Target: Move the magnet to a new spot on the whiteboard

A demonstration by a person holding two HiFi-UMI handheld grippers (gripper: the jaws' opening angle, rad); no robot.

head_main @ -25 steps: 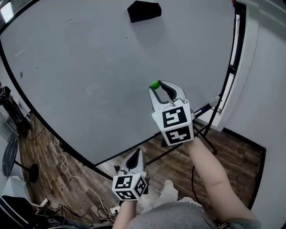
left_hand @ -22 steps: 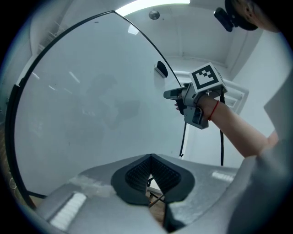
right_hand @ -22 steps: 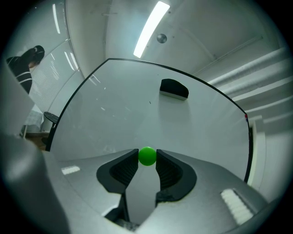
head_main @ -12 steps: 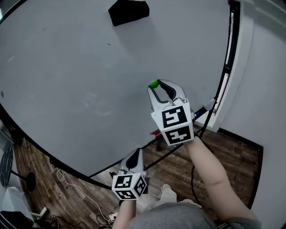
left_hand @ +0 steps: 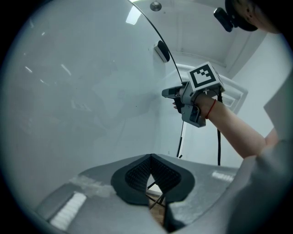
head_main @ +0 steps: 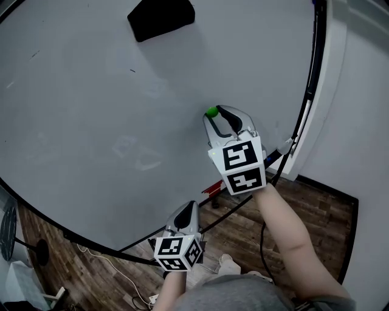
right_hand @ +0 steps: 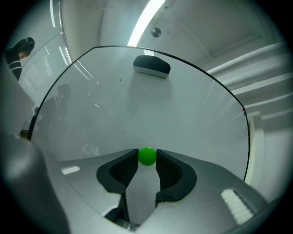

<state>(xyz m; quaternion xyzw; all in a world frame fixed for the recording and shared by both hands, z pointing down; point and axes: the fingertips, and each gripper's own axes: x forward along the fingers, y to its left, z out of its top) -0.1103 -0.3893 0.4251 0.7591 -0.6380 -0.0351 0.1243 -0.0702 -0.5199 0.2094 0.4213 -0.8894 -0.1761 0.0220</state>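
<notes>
The right gripper [head_main: 216, 114] is seen in the head view raised in front of the right part of the whiteboard [head_main: 91, 109], with a small green magnet [head_main: 211, 112] pinched at the very tips of its jaws; whether the magnet touches the board cannot be told from here. A black eraser [head_main: 161, 18] is stuck to the board at the far side, well apart from the magnet and to its left. The left gripper [head_main: 186, 208] is held low and near the person, below the board's lower edge and over the wooden floor [head_main: 310, 206], with its jaws pointed toward the board. In the left gripper view, the two dark ribbed pads are brought together at their tips, and nothing is caught between them; only a narrow slit is left lower down, through which the floor shows. The right gripper is seen up and to the right there, its tips close against the board. In the right gripper view, the jaws are set a little apart and are closed on the green ball-shaped magnet, which is clamped between the two pad tips. The board fills the scene behind it, and the eraser is seen far up the board, almost straight above the magnet.
</notes>
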